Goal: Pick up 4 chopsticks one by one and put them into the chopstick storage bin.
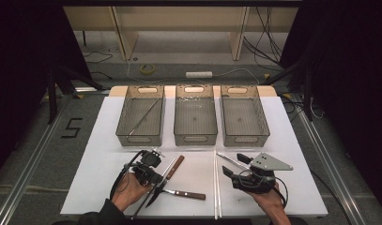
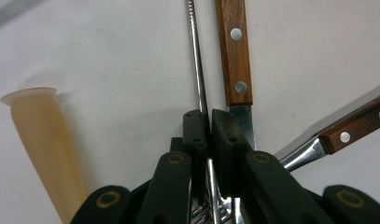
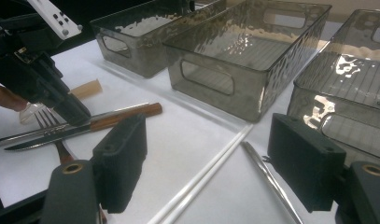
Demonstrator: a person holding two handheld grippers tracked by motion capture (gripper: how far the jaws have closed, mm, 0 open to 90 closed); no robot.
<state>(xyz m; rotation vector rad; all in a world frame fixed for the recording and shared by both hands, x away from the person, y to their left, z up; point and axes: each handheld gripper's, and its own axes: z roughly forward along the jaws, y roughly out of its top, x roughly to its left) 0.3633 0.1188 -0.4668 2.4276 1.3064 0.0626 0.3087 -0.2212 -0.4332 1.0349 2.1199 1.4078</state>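
1. Black jaws of the left gripper (image 2: 207, 119) are pinched tight on a thin metal rod (image 2: 197, 70), which runs straight out ahead of them along the white surface (image 2: 108, 56).
2. Just beside that rod lies a wooden-handled knife (image 2: 233, 51), its riveted handle pointing away and its blade passing under the right-hand jaw.
3. A second wooden-handled utensil (image 2: 351, 130) comes in at an angle from the right, and a pale cream tube (image 2: 45, 140) lies off to the left.
4. Over on the right gripper (image 3: 211, 158), the jaws stand wide apart with nothing between them, above a pair of white chopsticks (image 3: 211, 170) and a slim metal stick (image 3: 267, 175) lying on the surface.
5. From the high view, the left hand (image 1: 127, 190) and the right hand (image 1: 268, 199) sit near the front edge, well apart.
6. Beyond them, three smoky clear bins line up side by side: the left bin (image 1: 141, 115) has a long thin rod lying diagonally in it, then the middle bin (image 1: 195, 115) and the right bin (image 1: 244, 115).
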